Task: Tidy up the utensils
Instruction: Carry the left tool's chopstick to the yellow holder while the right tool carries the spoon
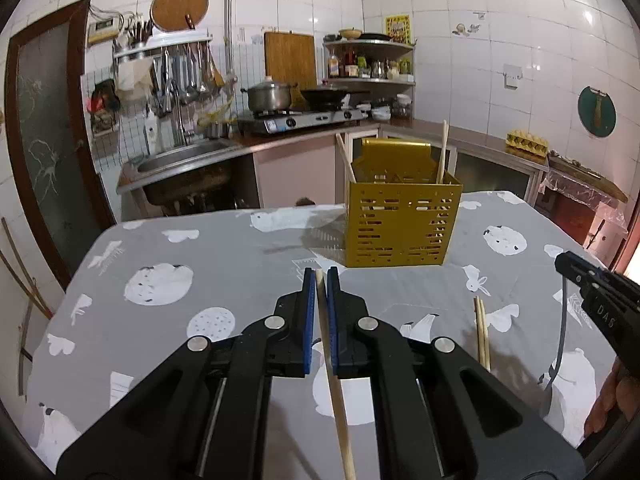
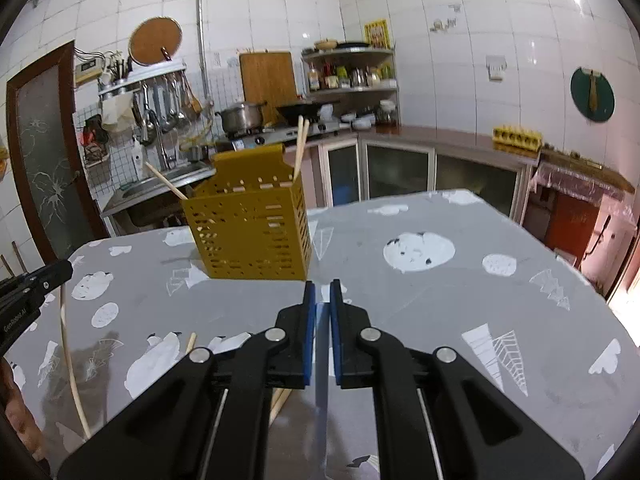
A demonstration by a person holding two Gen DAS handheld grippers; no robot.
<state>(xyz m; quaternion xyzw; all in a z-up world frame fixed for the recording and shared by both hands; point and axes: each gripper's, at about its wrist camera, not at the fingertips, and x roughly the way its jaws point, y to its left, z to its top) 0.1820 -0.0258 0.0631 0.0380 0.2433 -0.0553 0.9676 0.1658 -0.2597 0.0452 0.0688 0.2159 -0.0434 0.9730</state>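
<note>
My left gripper [image 1: 320, 276] is shut on a pale wooden chopstick [image 1: 334, 392], which runs back under the jaws. In the right wrist view this chopstick [image 2: 68, 352] hangs down from the left gripper [image 2: 64, 271] above the table. My right gripper [image 2: 322, 288] is shut on a slim blue-grey utensil [image 2: 321, 380]. In the left wrist view that utensil [image 1: 560, 332] dangles below the right gripper [image 1: 570, 263]. The yellow perforated holder [image 1: 400, 224] [image 2: 252, 236] stands ahead of both on the table, with chopsticks [image 1: 442, 152] [image 2: 299, 144] leaning inside. A loose pair of chopsticks [image 1: 482, 332] lies on the cloth.
The table wears a grey cloth [image 1: 224, 252] with white animal prints; its far edge [image 2: 400, 200] lies just behind the holder. Beyond are a sink [image 1: 188, 156], a stove with a pot [image 1: 270, 96] and cabinets. A person's hand [image 1: 612, 400] shows at lower right.
</note>
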